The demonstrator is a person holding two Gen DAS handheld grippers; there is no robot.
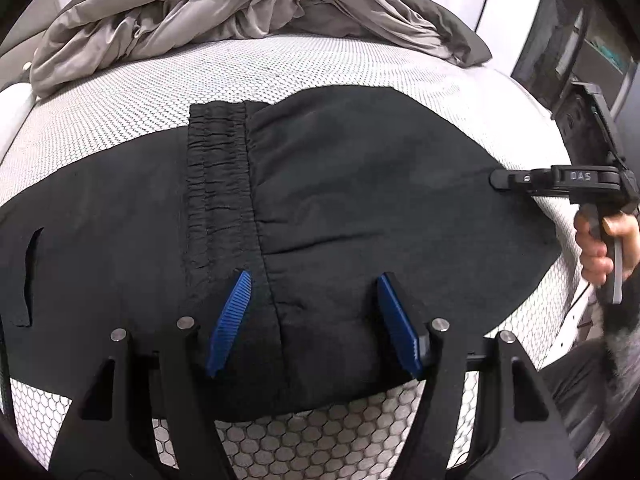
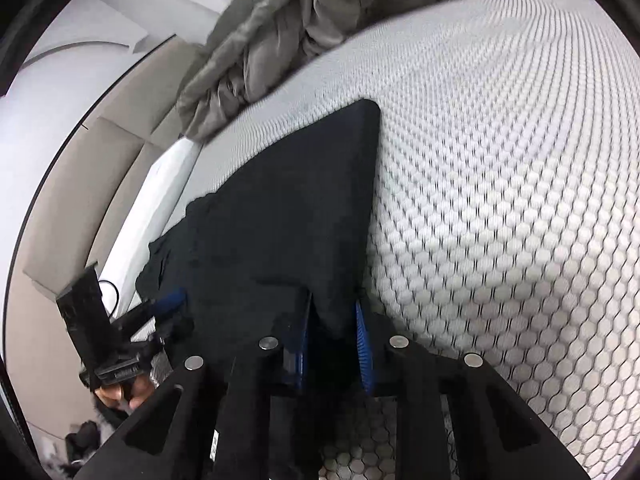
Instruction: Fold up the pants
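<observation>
Black pants lay partly folded on the honeycomb-patterned bed, the right gripper with fingers pinched on one fabric end, probably to keep the layer taut, the left gripper poised fingers-wide above the waistband, grey duvet bunched behind.

Bedroom: mattress, rumpled grey duvet, padded headboard.

Bare mattress lies open around the pants; a rumpled blanket blocks the far end, shelving stands right.
</observation>
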